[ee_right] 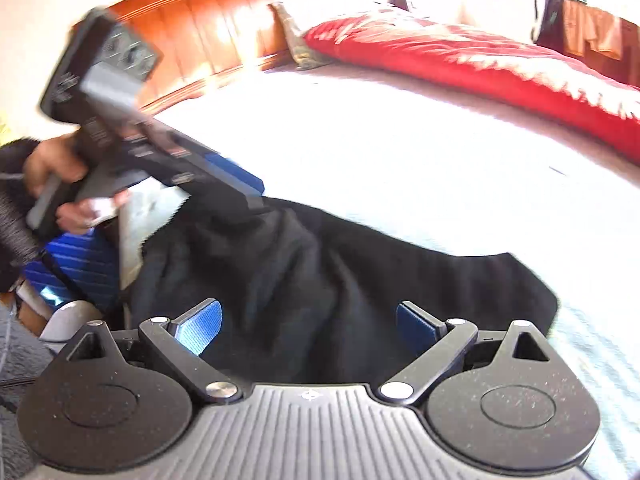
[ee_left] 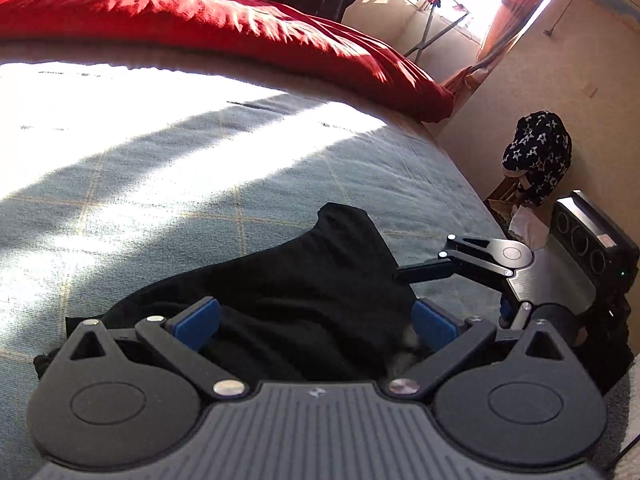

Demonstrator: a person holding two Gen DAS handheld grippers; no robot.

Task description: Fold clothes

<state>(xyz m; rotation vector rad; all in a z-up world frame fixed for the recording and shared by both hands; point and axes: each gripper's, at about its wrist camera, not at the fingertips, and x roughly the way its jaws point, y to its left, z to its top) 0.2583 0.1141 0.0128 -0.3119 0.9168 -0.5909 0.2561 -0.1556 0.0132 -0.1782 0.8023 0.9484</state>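
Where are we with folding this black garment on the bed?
Early stage. Done: the black fabric garment is lying on the pale blue checked bedcover, bunched, with no neat fold visible. In hand: the left gripper and right gripper are both open, jaws either side of the cloth. Left: grasping, spreading and folding.

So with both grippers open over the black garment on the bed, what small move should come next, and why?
Probably close the left gripper on the black fabric garment: its blue pads straddle a raised fold near the edge, nothing is gripped yet, and the right gripper is equally open over the same cloth.
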